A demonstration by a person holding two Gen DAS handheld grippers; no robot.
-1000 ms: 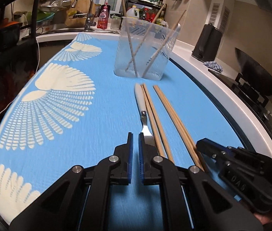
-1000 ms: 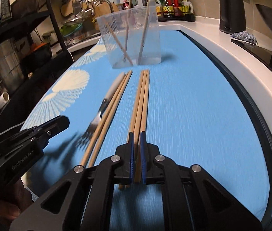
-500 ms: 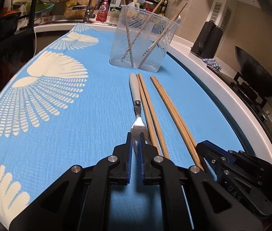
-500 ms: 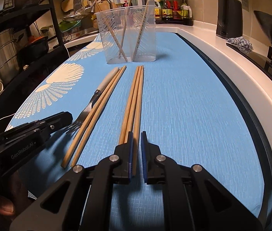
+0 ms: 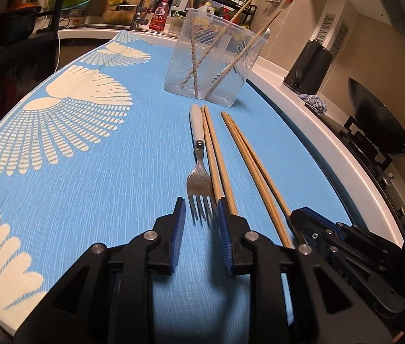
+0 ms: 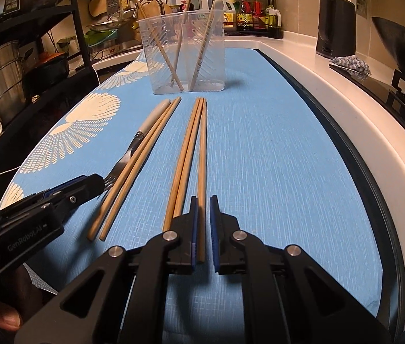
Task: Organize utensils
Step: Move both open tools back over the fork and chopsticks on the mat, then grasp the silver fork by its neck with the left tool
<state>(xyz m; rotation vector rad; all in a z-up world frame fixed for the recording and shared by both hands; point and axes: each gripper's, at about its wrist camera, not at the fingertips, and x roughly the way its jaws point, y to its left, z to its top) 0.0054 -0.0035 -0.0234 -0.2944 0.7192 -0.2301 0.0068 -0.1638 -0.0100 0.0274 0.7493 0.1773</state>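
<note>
spreading my left gripper (image 5: 199,215) around the fork (image 5: 199,183) tines untouched, right gripper (image 6: 201,210) nearly shut, chopstick (image 6: 201,172) between, contact unclear, its near end hidden

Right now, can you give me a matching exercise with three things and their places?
Things:
1. fork
2. clear plastic container
3. black kettle

Places:
A. on the white counter, off the blue mat
B. flat on the mat, tines toward the left gripper
C. upright at the mat's far end, chopsticks inside

Pairs: 1-B, 2-C, 3-A
</note>
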